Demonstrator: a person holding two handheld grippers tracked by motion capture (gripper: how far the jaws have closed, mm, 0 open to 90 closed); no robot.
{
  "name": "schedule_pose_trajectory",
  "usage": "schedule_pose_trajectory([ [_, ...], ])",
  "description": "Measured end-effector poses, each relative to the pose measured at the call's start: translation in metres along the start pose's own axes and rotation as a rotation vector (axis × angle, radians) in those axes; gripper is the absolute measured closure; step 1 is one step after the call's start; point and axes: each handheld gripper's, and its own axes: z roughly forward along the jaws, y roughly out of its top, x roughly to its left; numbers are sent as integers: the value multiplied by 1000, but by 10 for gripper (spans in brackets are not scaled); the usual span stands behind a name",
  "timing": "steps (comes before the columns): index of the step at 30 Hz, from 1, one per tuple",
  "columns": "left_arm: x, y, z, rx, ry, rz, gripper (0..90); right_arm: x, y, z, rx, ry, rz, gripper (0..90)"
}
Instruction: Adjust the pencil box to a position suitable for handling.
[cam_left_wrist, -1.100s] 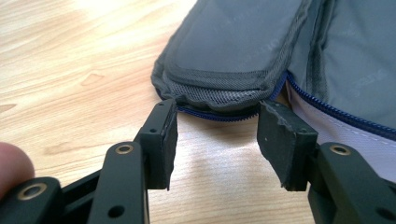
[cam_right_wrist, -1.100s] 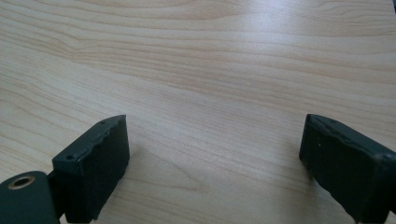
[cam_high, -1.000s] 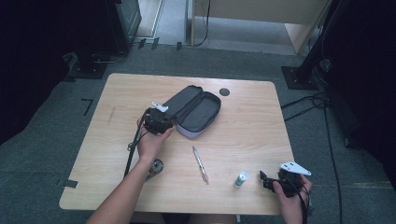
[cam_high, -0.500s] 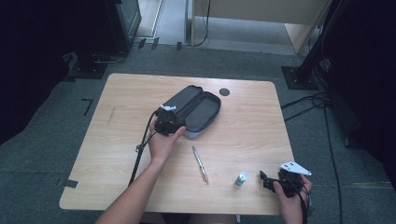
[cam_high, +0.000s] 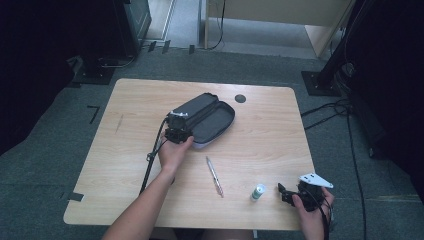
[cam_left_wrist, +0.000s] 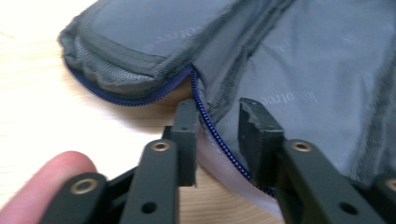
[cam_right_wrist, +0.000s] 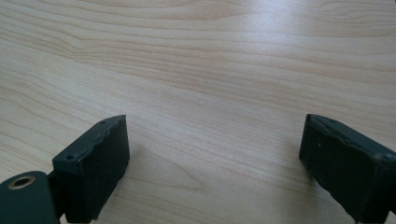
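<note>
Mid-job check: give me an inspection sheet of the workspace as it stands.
Surface: wooden table, bare grain.
Job's things: grey case lies open; its blue zipper edge sits between the left tool's jaws.
Clutter: pen; small white bottle.
Grippers: left tool has just been closing, a gap remains beside the edge; right tool open over bare wood.
Cables: black cable trails from left tool.
Surroundings: grey carpet, floor cables.

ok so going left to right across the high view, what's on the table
left gripper at the open grey zip pencil case → silver pen → small white bottle with green cap → right gripper, held at the table's near right edge
</note>
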Motion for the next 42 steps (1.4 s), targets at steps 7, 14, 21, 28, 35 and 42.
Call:
schedule_pose_trajectory([
  [7,22,2,-5,15,-22,19,844,0,0,0,0,-4,-6,80],
  [14,40,1,-12,29,-54,37,897,0,0,0,0,-4,-7,80],
  [21,61,-4,-19,20,-137,101,900,0,0,0,-1,-4,-9,80],
  [28,73,-9,-22,15,-132,69,605,0,0,0,-1,-4,-8,80],
  [35,59,-17,-25,41,-79,40,532,0,0,0,-1,-4,-9,80],
  [42,59,-19,-21,41,-63,67,857,0,0,0,-1,-4,-9,80],
])
